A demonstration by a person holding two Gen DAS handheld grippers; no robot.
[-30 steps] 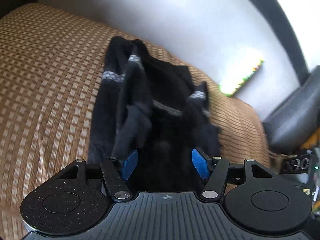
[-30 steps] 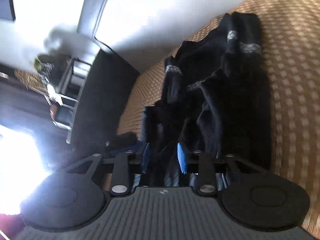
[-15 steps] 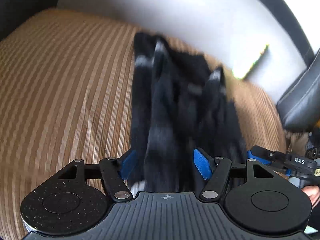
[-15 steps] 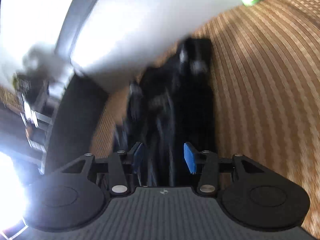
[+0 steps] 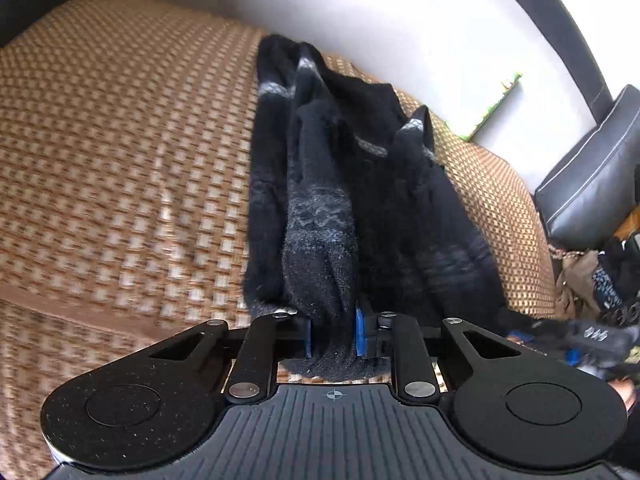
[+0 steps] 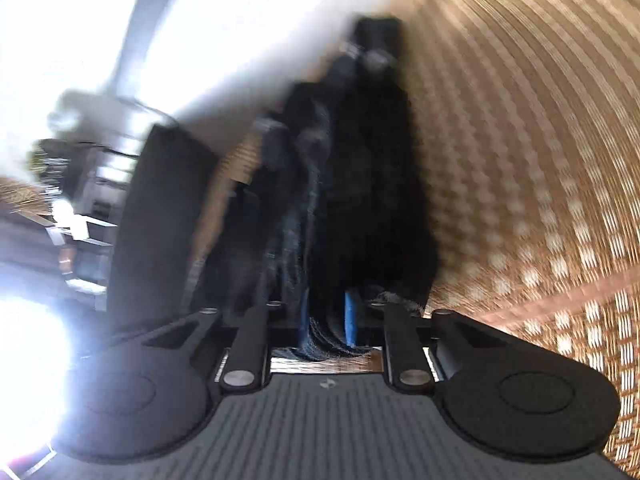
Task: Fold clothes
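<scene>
On woven mat (image 5: 120, 128): both hand-held grippers (image 5: 331, 330) (image 6: 328, 320) just closed, pinching black garment (image 5: 360, 184); no legible writing.

The garment (image 5: 360, 184) lies on the woven mat (image 5: 120, 140); a cushion (image 5: 592, 176) sits right of it.

A home living room is suggested: a seat is covered with a woven brown checked mat (image 5: 120, 160), set against a plain white wall (image 5: 360, 12), and a dark leather cushion (image 5: 592, 168) is seen beyond the mat's far right corner.
</scene>
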